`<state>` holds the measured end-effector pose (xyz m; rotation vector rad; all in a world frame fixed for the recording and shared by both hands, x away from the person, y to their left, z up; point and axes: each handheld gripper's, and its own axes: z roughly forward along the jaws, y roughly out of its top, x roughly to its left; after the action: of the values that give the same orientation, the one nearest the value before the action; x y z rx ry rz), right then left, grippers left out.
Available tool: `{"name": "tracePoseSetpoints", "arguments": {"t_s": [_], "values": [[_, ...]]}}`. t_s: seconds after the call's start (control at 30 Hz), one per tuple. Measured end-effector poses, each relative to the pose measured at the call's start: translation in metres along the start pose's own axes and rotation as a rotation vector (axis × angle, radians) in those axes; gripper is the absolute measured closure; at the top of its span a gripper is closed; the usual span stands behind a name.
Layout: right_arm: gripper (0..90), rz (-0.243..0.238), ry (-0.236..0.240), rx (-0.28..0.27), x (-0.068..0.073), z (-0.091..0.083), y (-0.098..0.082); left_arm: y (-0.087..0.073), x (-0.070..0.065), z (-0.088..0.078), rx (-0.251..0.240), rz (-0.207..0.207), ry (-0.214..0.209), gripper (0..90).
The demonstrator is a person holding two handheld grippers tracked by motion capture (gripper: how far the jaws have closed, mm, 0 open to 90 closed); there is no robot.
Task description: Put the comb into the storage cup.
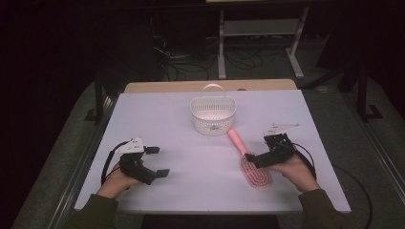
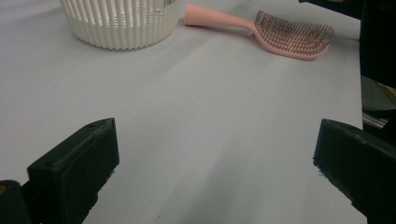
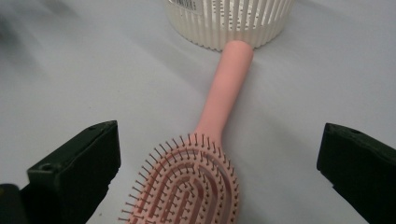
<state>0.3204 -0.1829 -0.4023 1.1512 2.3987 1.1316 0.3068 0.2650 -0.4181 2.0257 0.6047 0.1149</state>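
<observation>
a person is sitting at the white counter [image 1: 167, 119], holding a gripper in each hand. the left gripper [image 1: 155, 162] is resting low at the near left of the counter, its jaws standing wide apart with only bare surface between them. the right gripper [image 1: 252, 159] is sitting at the near right, its jaws also spread wide, hovering just at the bristled head of a pink hairbrush [image 1: 250, 162]. in the right gripper view the brush head [image 3: 187, 186] is lying between the two open jaws, bristles facing up, and neither jaw is touching it.

the hairbrush is lying flat on the counter, right of centre, its handle pointing away toward a white slotted basket [image 1: 213, 114]. the handle tip is reaching right up to the basket wall [image 3: 229, 23]; i cannot tell whether the two are touching. the basket is standing upright near the middle of the counter's far half, its thin carry handle raised. in the left gripper view the basket [image 2: 121, 23] and the hairbrush [image 2: 280, 35] are sitting well beyond the open jaws.
</observation>
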Motion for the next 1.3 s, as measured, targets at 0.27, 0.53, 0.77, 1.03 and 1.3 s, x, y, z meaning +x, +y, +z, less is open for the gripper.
{"name": "tracePoseSetpoints", "arguments": {"t_s": [0.27, 0.53, 0.77, 1.03, 1.3], "values": [[3.4, -0.006, 0.001, 0.000, -0.001, 0.004, 0.011, 0.000, 0.000, 0.000, 0.001, 0.002, 0.000, 0.1], [11.2, -0.013, -0.012, 0.004, -0.001, 0.008, 0.018, 0.000, 0.000, 0.000, -0.001, 0.002, 0.000, 0.1], [19.1, -0.024, -0.006, 0.008, -0.001, 0.011, 0.023, 0.000, 0.000, 0.000, -0.001, 0.004, -0.002, 0.1], [36.5, -0.039, 0.003, 0.021, 0.000, 0.016, 0.031, 0.000, 0.000, 0.000, -0.001, 0.006, -0.003, 0.1], [53.4, -0.043, 0.017, 0.036, -0.001, 0.022, 0.036, 0.000, 0.000, 0.000, -0.001, 0.006, -0.004, 0.1]]}}
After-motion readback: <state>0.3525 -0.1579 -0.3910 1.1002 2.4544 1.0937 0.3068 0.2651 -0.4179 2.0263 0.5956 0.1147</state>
